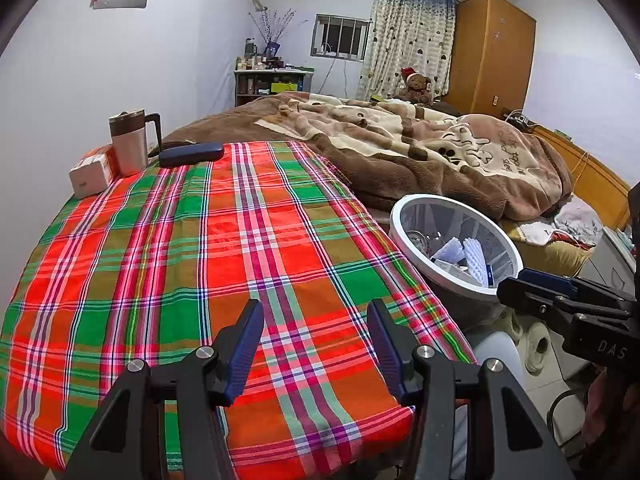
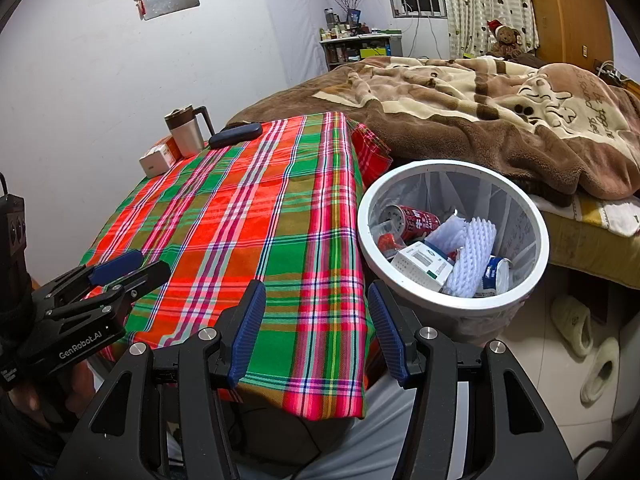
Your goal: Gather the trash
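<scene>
Your left gripper (image 1: 316, 312) hangs over the near edge of the bench (image 1: 200, 240), its jaws apart with nothing but the plaid cloth showing between them. Your right gripper (image 2: 316, 296) sits at the bench's near right corner, jaws likewise apart and empty, pointing toward the gap between the bench and the bin (image 2: 536, 248). That white-rimmed bin stands on the floor just beside the bench's right edge, against the bed (image 2: 480, 120), and it holds the trash: a red can (image 2: 416, 222) lying on its side, a white carton (image 2: 422, 266), white foam netting (image 2: 476, 248) and a blue-and-white can (image 2: 496, 276). At the bench's far left corner you have a steel mug (image 1: 130, 142) with a dark handle, an orange-and-white box (image 1: 94, 172) touching it on the left, and a dark blue case (image 1: 191, 154) lying flat along the far edge just right of the mug.
</scene>
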`<control>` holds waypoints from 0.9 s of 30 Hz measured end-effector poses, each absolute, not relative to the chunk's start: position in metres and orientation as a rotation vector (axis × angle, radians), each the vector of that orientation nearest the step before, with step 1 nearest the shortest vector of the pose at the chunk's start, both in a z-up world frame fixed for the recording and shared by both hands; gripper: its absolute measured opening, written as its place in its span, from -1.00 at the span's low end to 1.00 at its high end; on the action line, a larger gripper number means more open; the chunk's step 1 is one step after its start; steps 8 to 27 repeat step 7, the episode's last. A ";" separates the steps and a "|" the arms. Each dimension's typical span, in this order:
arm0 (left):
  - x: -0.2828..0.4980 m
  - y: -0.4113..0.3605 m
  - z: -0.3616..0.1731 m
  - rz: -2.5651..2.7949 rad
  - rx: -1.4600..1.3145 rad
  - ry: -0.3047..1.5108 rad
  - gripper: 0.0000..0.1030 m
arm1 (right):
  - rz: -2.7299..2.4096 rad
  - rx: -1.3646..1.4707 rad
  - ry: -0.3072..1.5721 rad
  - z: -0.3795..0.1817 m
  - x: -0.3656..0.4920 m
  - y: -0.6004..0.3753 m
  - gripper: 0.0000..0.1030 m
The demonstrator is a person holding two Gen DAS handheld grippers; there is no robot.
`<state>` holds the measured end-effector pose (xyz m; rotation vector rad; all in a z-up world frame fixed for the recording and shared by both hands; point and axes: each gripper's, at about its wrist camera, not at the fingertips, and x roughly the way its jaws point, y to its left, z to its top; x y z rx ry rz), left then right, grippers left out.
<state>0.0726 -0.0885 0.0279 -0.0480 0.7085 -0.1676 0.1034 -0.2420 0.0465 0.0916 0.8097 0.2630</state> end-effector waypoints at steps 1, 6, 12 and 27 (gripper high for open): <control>0.073 -0.088 0.028 -0.167 -0.047 0.707 0.04 | 0.263 0.091 0.809 0.047 0.104 -0.242 0.07; 0.073 -0.088 0.027 -0.166 -0.051 0.709 0.04 | 0.264 0.091 0.810 0.046 0.104 -0.242 0.07; 0.073 -0.088 0.027 -0.166 -0.052 0.711 0.04 | 0.263 0.091 0.810 0.046 0.104 -0.242 0.07; 0.073 -0.088 0.027 -0.166 -0.052 0.711 0.04 | 0.263 0.091 0.810 0.046 0.104 -0.242 0.07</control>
